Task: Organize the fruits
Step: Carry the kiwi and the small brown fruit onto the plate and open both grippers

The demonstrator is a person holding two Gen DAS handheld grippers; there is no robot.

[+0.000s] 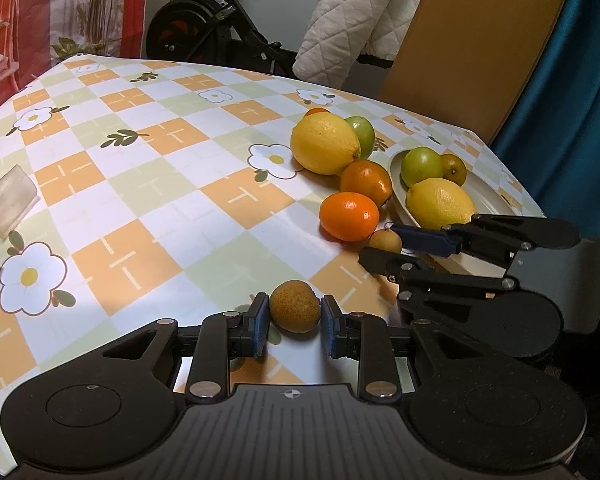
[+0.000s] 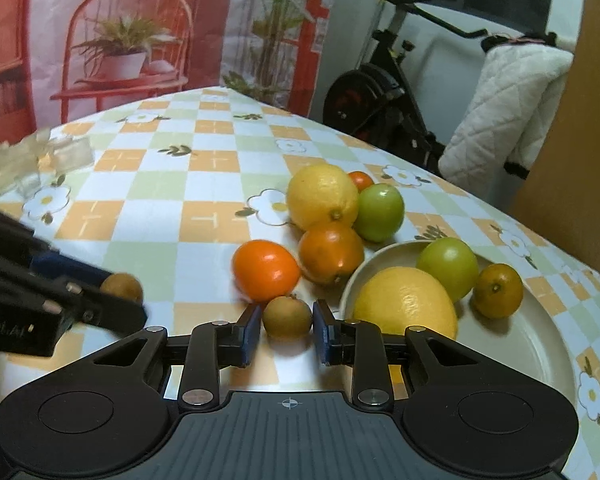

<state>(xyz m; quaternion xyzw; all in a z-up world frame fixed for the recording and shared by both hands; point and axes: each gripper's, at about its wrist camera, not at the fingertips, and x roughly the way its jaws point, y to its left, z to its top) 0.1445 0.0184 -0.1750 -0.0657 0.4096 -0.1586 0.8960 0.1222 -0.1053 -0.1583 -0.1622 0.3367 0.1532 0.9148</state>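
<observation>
Left gripper (image 1: 295, 326) first: I see its blue pads pinching a small brown longan-like fruit (image 1: 295, 312), one pad on each side. Ahead and to its left the checked tablecloth (image 1: 140, 184) is open all the way to the far table edge; only some clear plastic pieces (image 1: 8, 204) lie out at the far left. Right of it the space is crowded.

Right gripper (image 2: 287, 330) is likewise pinching a second small brown fruit (image 2: 287, 317), pads touching both sides, jaws as tight as they go. In the left wrist view it sits just right of the left gripper, fingers reaching toward the fruit cluster.

Just ahead of the right gripper: an orange (image 2: 265, 270), nearly touching the held fruit. Behind that a darker orange (image 2: 331, 252), a lemon (image 2: 322, 196), a green fruit (image 2: 380, 212) and a small orange one (image 2: 360, 180), all loose on the cloth and bunched together.

Ahead-right of the right gripper: cream plate (image 2: 512, 344) holding a lemon (image 2: 406, 304), a green fruit (image 2: 448, 268) and a small dull-orange citrus (image 2: 497, 290). Plate rim is just beside the right finger. Table edge runs close beyond the plate on the right, little margin there.
</observation>
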